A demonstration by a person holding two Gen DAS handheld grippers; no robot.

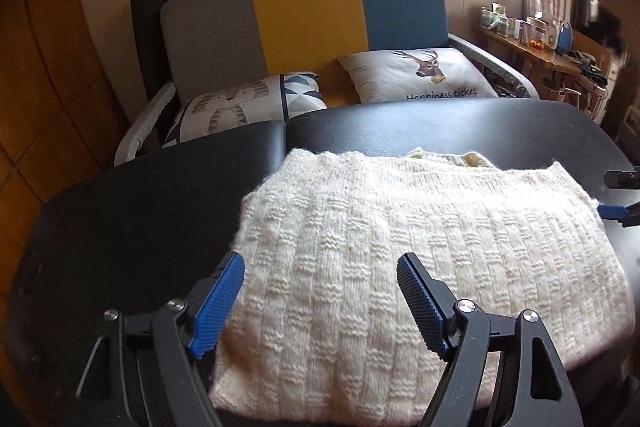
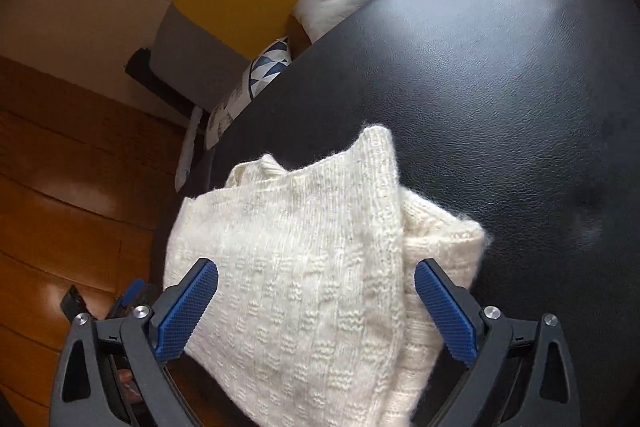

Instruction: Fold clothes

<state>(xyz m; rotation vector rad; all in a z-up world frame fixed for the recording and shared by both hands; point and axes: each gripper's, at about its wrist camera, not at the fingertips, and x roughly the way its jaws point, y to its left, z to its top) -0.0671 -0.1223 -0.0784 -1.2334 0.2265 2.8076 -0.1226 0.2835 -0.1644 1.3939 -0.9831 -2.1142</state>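
So there's a cream knit sweater (image 1: 400, 259) lying folded on the black padded bench (image 1: 160, 195), sitting toward the near right part of it. The knit has that blocky basket pattern, and a bit of the collar peeks out at the far edge.

The left tool (image 1: 320, 301) is at the near edge of the sweater with its blue pads spread wide apart, nothing pinched between them. The left pad sits just off the sweater's left edge, the right pad is over the knit.

The right tool (image 2: 316, 307) is at the other end of the sweater, also spread wide and gripping nothing. From its view a corner of the top layer sticks up in a peak, with a thicker folded roll of knit poking out on the right underneath. You can see its blue tips at the far right edge in the left wrist view.

Beyond the bench there's a sofa (image 1: 304, 19) with grey, yellow and blue panels, plus a deer pillow (image 1: 420, 75) and a patterned pillow (image 1: 248, 103). Wood floor (image 2: 60, 207) off to the left.
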